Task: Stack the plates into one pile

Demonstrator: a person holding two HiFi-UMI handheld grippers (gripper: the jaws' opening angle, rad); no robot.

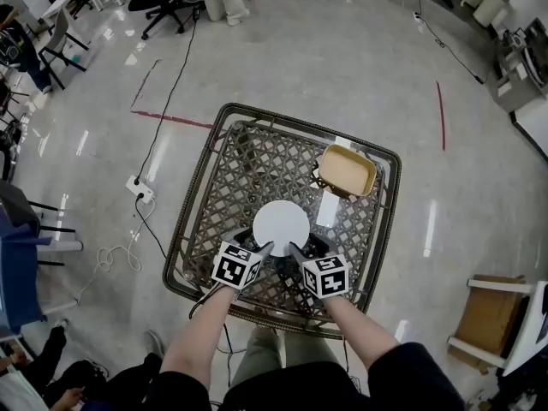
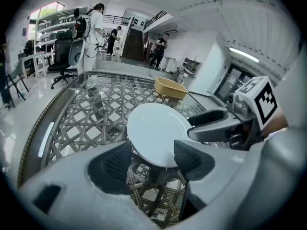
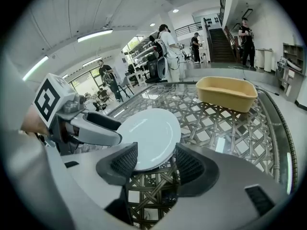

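Beside the round white plate (image 1: pixel 281 225) on the glass-topped wicker surface (image 1: pixel 248 169), left claw (image 1: pixel 265 248) and right claw (image 1: pixel 295 249), both spread, straddle its near rim.

The plate (image 1: pixel 281 223) lies on the surface (image 1: pixel 224 171), near its middle and toward my edge. My left claw (image 2: pixel 152 158) stands at the plate's near-left rim and my right claw (image 3: pixel 152 160) at its near-right rim. The two are side by side, each with its jaws apart and the rim just ahead of them. Behind the plate and to its right, in the far right corner, sits the tub (image 1: pixel 347 169). A flat card (image 1: pixel 328 210) lies between tub and plate, just right of the plate. Left of the surface, a power strip (image 1: pixel 141 189) lies on the floor (image 1: pixel 342 67).
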